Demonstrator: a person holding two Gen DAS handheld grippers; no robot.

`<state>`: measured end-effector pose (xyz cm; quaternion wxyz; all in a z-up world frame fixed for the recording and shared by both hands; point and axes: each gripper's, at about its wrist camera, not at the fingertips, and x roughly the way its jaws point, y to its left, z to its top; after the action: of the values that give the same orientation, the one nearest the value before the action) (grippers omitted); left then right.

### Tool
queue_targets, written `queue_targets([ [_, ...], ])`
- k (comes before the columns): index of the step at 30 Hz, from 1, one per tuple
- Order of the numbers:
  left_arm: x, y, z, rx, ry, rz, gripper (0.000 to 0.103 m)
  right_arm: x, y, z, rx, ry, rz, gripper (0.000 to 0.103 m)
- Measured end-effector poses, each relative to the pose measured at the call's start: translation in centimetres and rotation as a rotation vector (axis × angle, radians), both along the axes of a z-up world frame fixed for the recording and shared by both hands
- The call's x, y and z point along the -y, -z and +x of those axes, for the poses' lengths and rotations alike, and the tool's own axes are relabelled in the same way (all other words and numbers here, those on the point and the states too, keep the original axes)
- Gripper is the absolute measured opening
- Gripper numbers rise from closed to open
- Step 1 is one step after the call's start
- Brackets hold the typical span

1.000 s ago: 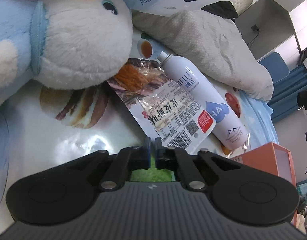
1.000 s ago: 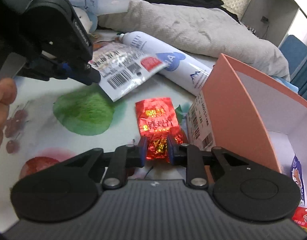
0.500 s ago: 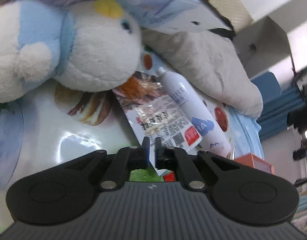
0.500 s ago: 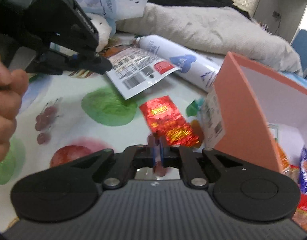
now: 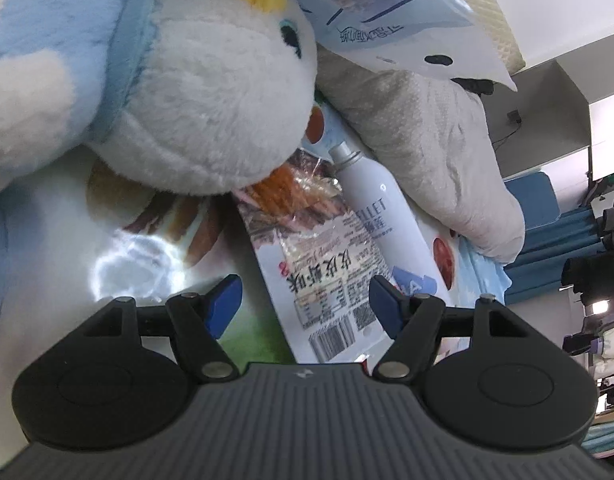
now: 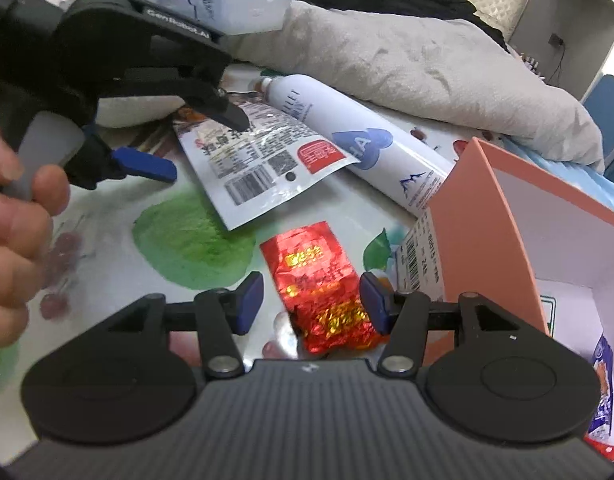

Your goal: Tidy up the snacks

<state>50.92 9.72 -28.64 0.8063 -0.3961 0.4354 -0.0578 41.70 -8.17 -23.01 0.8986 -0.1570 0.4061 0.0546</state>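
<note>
Right wrist view: some snacks already in orange box [image 6: 483,216]; red foil packet [image 6: 319,276] and shrimp snack bag [image 6: 263,168] still out. Both hand-held grippers opening, gripping nothing.

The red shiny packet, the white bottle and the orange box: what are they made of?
The crinkled red snack packet looks like metallic foil film: it glints and holds sharp creases. The long white spray bottle lying on its side seems to be coated metal or hard plastic, smooth with a soft sheen; I can't tell which. The open orange box looks like matte cardboard, with thin flat walls and a white inside.
</note>
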Motion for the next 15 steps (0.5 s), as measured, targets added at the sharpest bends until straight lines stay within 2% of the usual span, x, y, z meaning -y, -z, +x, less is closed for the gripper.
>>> queue_targets([
  [12, -0.9, 1.2, 0.7, -0.006, -0.102, -0.128, 0.074, 0.1, 0.6, 2.6, -0.085, -0.013, 0.009, 0.064],
  [15, -1.1, 1.6, 0.7, -0.013, -0.121, -0.151, 0.073, 0.6, 1.2, 3.3, -0.131, 0.010, 0.072, 0.064],
])
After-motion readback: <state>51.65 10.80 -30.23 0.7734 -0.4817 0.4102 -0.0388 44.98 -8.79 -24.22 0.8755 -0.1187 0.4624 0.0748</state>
